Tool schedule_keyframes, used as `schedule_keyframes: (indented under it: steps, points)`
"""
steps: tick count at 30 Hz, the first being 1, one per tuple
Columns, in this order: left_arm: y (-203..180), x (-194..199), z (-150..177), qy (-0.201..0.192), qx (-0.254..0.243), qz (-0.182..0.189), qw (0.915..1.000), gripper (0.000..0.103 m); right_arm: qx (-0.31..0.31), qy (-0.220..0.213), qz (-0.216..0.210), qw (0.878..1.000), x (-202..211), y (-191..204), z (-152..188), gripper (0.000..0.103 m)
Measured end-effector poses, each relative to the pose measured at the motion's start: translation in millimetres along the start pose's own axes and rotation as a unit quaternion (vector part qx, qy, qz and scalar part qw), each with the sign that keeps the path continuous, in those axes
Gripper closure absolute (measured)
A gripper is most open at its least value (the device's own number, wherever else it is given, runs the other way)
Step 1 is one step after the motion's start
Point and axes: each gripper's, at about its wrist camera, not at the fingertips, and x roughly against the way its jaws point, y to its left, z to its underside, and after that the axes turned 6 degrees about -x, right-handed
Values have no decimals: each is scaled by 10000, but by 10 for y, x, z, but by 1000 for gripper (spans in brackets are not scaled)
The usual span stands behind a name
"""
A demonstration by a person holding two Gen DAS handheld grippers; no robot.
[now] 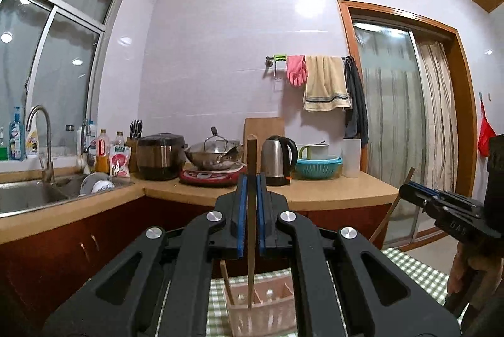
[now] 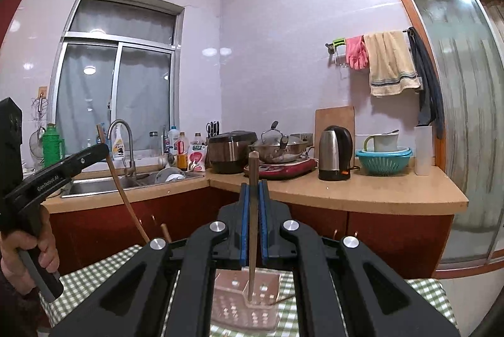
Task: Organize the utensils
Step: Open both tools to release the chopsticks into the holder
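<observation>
Left to right. Your left gripper (image 1: 250, 195) sits low centre of its own view, jaws clamped tight on a single wooden chopstick (image 1: 251, 211). The stick stands upright; its thin end hangs over a pink, perforated utensil basket (image 1: 277, 318) at the bottom centre of the frame. One more chopstick (image 1: 226, 283) leans in the basket's left compartment. The basket rests on a green checked cloth (image 1: 419, 267).

Your right gripper (image 2: 254, 201), low centre of its view, is likewise shut tight on a darker chopstick (image 2: 253, 226) — upright, point hanging over the same basket (image 2: 230, 305), where a compartment divider is visible. Whether either point is already inside the basket or just above the rim cannot be told.

Judgement: the step in hand is carrying the chopsticks to the basket, one per gripper. The next move calls for each point to be centred over a compartment, lowered until the stick is well inside, and only then released — release early and a stick may tip out over the rim.

Both sticks look slender, tapered and straight, unbroken.
</observation>
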Motion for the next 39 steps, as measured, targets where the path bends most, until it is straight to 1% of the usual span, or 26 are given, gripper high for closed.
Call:
schedule_keyframes:
  steps: [6, 11, 18, 27, 29, 31, 32, 33, 34, 35, 37, 39]
  points:
    - [15, -336, 139, 78, 86, 28, 9999, 96, -65, 75, 4, 10000, -338, -92, 79, 96]
    - [10, -576, 378, 290, 66, 30, 9996, 96, -162, 387, 54, 9991, -623, -197, 332, 96]
    - [87, -706, 739, 656, 179, -6, 9977, 96, -259, 790, 82, 9965, -756, -244, 660, 96]
    - [149, -848, 1125, 1130, 284, -51, 9932, 96, -301, 1075, 113, 9937, -844, -254, 885, 96]
    - [159, -864, 1196, 1214, 303, -56, 9921, 92, -305, 1151, 81, 9929, -857, -260, 918, 96]
    - [173, -860, 1250, 1282, 334, -48, 9912, 74, -260, 1158, 115, 9929, -848, -251, 918, 96]
    - [176, -849, 1260, 1267, 328, -73, 9914, 69, -252, 1161, 110, 9929, -839, -248, 921, 96]
    - [166, -835, 1265, 1256, 312, -91, 9916, 60, -233, 1171, 114, 9928, -828, -242, 921, 94]
    - [163, -809, 1265, 1229, 287, -100, 9920, 53, -215, 1173, 119, 9928, -824, -238, 925, 87]
    - [159, -786, 1264, 1208, 258, -113, 9923, 49, -200, 1163, 126, 9929, -811, -233, 926, 79]
    - [161, -753, 1264, 1226, 230, -94, 9921, 44, -204, 1135, 131, 9932, -787, -231, 907, 72]
    - [164, -714, 1260, 1247, 214, -87, 9919, 40, -208, 1083, 132, 9938, -742, -226, 872, 69]
